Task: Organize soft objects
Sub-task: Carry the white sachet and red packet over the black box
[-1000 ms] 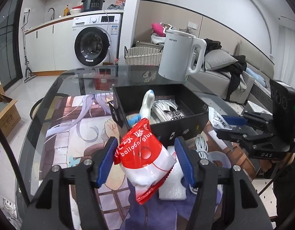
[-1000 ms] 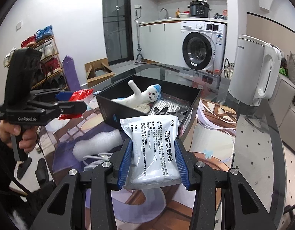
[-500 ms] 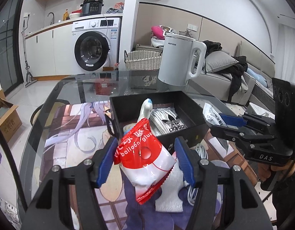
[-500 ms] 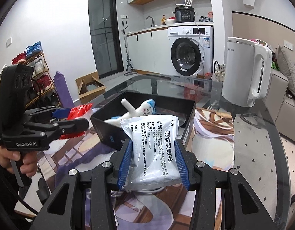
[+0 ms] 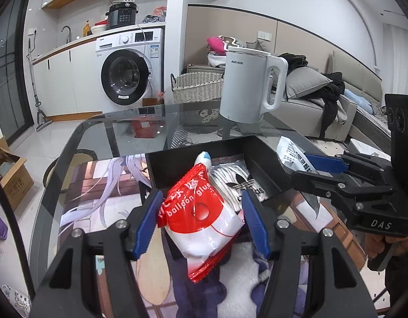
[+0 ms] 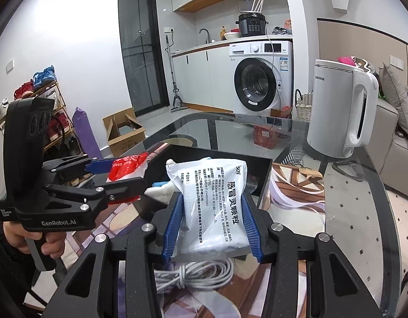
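Observation:
My left gripper (image 5: 201,218) is shut on a red and white balloon glue packet (image 5: 197,212), held just short of the near wall of the black box (image 5: 265,164). A white plush toy (image 5: 202,157) and a clear Adidas bag (image 5: 239,182) lie in the box. In the right wrist view my right gripper (image 6: 210,222) is shut on a white medicine pouch (image 6: 213,206) with black print, raised before the box (image 6: 259,167). Each gripper shows in the other's view: the right (image 5: 344,177) beside the box, the left (image 6: 98,177) with its red packet (image 6: 127,165).
A white electric kettle (image 5: 247,90) stands on the glass table (image 5: 124,129) beyond the box. A coiled white cable (image 6: 196,275) and a white foam piece (image 5: 238,288) lie on the printed mat below the grippers. A hand (image 6: 31,238) grips the left tool's handle.
Both grippers have moved closer to the black box with their packets still clamped. The box and kettle now sit nearer and lower in both views.

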The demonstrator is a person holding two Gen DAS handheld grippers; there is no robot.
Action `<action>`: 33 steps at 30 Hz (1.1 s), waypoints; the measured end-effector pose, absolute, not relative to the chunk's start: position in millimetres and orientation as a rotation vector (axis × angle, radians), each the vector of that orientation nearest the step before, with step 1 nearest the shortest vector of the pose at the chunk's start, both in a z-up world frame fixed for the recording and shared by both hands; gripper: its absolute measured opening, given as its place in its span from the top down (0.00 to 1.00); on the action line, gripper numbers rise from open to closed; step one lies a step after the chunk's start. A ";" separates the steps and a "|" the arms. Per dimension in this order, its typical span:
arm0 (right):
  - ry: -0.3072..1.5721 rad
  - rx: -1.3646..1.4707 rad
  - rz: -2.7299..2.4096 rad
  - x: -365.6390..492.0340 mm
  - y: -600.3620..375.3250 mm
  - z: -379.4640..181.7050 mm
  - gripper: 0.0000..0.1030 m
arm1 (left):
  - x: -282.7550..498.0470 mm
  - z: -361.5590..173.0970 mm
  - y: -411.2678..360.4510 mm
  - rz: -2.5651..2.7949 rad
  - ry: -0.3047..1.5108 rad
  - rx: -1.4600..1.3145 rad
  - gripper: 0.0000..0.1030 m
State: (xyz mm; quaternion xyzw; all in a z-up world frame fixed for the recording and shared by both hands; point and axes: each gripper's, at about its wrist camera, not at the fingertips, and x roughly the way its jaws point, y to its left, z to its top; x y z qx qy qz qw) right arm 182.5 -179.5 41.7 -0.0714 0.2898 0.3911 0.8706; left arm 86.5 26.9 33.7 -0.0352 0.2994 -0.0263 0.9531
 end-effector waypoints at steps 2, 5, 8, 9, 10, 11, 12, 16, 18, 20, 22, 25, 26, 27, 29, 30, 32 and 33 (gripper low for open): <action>0.603 -0.155 0.813 185.9 -174.9 41.3 0.57 | 92.0 33.9 26.7 -0.050 0.607 -0.062 0.40; 0.605 -0.158 0.810 190.8 -169.6 40.2 0.57 | 100.6 33.3 28.3 -0.037 0.608 -0.053 0.40; 0.609 -0.163 0.808 196.1 -164.8 39.5 0.57 | 108.3 33.1 30.5 -0.033 0.608 -0.052 0.40; 0.612 -0.165 0.810 197.9 -163.2 39.2 0.57 | 110.9 32.8 30.4 -0.035 0.610 -0.050 0.40; 0.614 -0.168 0.810 200.2 -161.4 38.7 0.57 | 113.6 32.3 30.0 -0.039 0.612 -0.047 0.40; 0.616 -0.171 0.809 201.6 -159.7 38.0 0.57 | 115.6 31.9 29.3 -0.043 0.613 -0.044 0.40; 0.621 -0.174 0.809 203.9 -158.2 36.9 0.57 | 117.9 31.3 28.5 -0.048 0.614 -0.039 0.40; 0.622 -0.196 0.795 213.4 -154.1 32.4 0.57 | 125.2 26.9 24.7 -0.076 0.624 -0.026 0.40; 0.617 -0.209 0.782 217.2 -153.7 31.9 0.57 | 129.4 24.7 21.2 -0.098 0.634 -0.019 0.40; 0.619 -0.208 0.780 220.7 -155.3 31.9 0.57 | 134.0 23.0 17.3 -0.112 0.644 -0.007 0.40; 0.617 -0.211 0.782 221.8 -155.3 31.9 0.57 | 138.8 21.1 14.4 -0.127 0.654 0.001 0.40; 0.615 -0.212 0.786 222.1 -155.1 32.6 0.57 | 145.7 19.0 13.2 -0.136 0.666 0.001 0.40; 0.616 -0.212 0.788 222.2 -154.9 32.5 0.57 | 147.9 18.1 12.7 -0.135 0.670 0.001 0.40; 0.616 -0.213 0.791 222.5 -154.5 32.7 0.57 | 150.6 17.2 12.6 -0.135 0.675 0.001 0.40; 0.614 -0.214 0.794 222.7 -153.3 33.0 0.57 | 155.1 15.2 12.2 -0.138 0.683 -0.003 0.40; 0.613 -0.214 0.796 223.0 -152.6 33.7 0.57 | 157.1 13.1 11.8 -0.142 0.691 -0.004 0.40; 0.612 -0.215 0.800 223.5 -151.4 34.1 0.57 | 159.3 10.3 12.1 -0.144 0.691 -0.007 0.40; 0.611 -0.215 0.802 223.6 -150.5 34.4 0.57 | 160.4 10.0 12.4 -0.148 0.687 -0.008 0.40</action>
